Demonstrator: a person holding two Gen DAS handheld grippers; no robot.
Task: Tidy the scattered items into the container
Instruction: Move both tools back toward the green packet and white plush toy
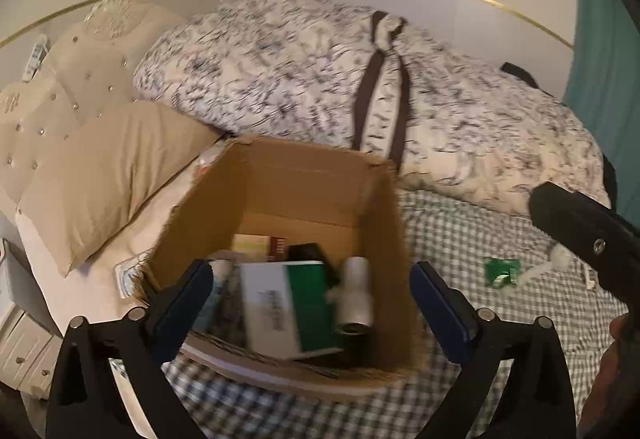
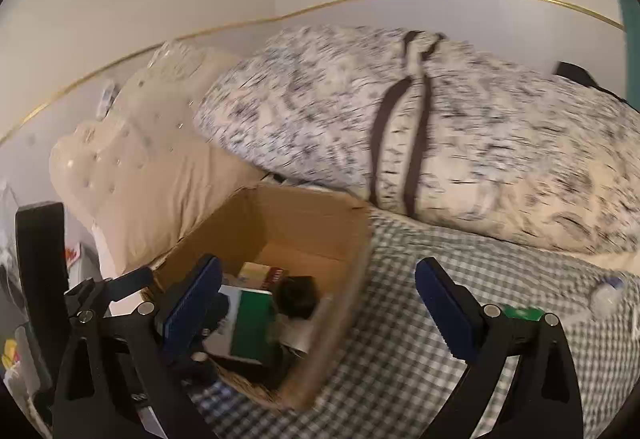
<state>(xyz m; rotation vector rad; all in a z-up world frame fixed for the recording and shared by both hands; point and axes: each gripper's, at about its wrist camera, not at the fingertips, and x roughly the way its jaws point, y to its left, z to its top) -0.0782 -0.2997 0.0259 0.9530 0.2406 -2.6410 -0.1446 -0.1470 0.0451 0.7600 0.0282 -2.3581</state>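
Observation:
An open cardboard box (image 1: 288, 183) stands on the checked bedsheet (image 1: 460, 239). It holds a white and green carton (image 1: 288, 303), a white bottle (image 1: 356, 291), a dark item and small boxes at the back. My left gripper (image 1: 312, 299) is open and empty, just above the box's near rim. A green packet (image 1: 500, 271) and a white item (image 1: 560, 259) lie on the sheet to the right. In the right wrist view my right gripper (image 2: 320, 303) is open and empty over the box's (image 2: 304, 215) right wall; the green packet (image 2: 520, 313) and a clear bottle (image 2: 608, 295) lie right.
A rolled floral duvet (image 1: 320, 79) with dark straps lies behind the box. Beige pillows (image 1: 100, 175) are on the left against a tufted headboard. A white drawer unit (image 1: 24, 351) stands at the lower left beside the bed. The right gripper's body (image 1: 592, 247) shows at the right.

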